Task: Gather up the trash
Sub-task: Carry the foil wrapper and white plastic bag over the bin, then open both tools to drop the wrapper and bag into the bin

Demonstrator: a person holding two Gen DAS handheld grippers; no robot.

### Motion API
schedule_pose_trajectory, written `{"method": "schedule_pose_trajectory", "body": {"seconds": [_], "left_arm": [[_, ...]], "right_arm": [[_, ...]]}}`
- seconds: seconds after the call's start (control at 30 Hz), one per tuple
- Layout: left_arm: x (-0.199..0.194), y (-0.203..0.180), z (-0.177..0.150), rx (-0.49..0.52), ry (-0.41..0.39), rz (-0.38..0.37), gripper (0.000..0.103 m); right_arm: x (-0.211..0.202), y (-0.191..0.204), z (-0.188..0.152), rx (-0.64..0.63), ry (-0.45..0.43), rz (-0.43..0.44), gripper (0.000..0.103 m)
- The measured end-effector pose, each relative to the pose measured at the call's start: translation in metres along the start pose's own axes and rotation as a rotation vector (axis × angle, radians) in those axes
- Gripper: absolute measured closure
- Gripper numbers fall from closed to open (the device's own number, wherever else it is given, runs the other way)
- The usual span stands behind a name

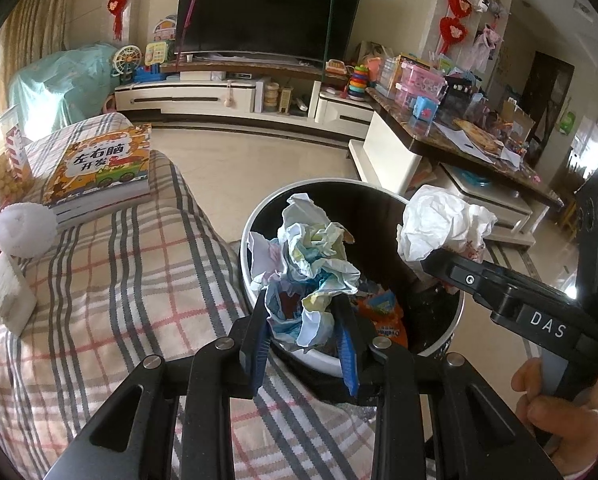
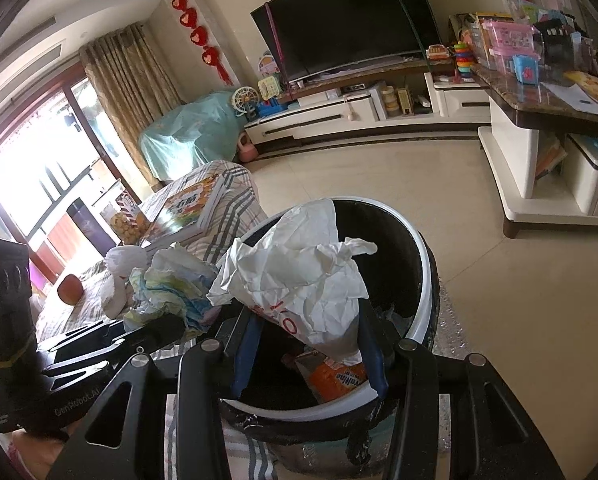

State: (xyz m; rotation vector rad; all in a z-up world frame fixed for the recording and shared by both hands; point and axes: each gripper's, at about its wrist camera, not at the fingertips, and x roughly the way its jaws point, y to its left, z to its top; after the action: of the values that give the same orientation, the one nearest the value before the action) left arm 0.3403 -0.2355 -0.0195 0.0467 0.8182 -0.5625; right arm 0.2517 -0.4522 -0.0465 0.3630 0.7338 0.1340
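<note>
Left wrist view, lower centre of the frame: the left gripper (image 1: 303, 312) has its two black fingers with blue ribbed pads pressed in on a crumpled paper wad (image 1: 307, 256), a loose ball of creased white sheet printed in pale blue, yellow and pink; the jaws stand narrow, clamped on the wad's lower folds. It hangs over the open mouth of the trash bin (image 1: 259, 216), a round bin with a glossy white rim and a dark inner wall, which sits at centre frame beside a bed covered in a checked cloth (image 1: 139, 280) of grey and red stripes. At right centre of this view the right gripper (image 1: 439, 256) reaches in from the lower right, gripping a white crumpled bag (image 1: 443, 228). Right wrist view, centre of the frame: the right gripper (image 2: 307, 328) has its jaws moderately apart and closed on that thin, wrinkled white bag (image 2: 299, 272) with red lettering, held above the bin (image 2: 423, 280). Down inside the bin lies an orange snack wrapper (image 2: 335, 376), shiny and flat. At the upper left of the left wrist view a stack of glossy children's books (image 1: 103, 168) rests on the cloth
</note>
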Motion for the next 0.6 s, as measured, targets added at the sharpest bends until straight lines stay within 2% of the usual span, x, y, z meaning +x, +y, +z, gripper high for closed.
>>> {"method": "schedule_pose_trajectory", "body": {"seconds": [0.6], "left_arm": [[0.012, -0.006, 0.006, 0.014, 0.016, -0.002, 0.073]], "right_arm": [[0.008, -0.006, 0.006, 0.006, 0.006, 0.002, 0.055]]}}
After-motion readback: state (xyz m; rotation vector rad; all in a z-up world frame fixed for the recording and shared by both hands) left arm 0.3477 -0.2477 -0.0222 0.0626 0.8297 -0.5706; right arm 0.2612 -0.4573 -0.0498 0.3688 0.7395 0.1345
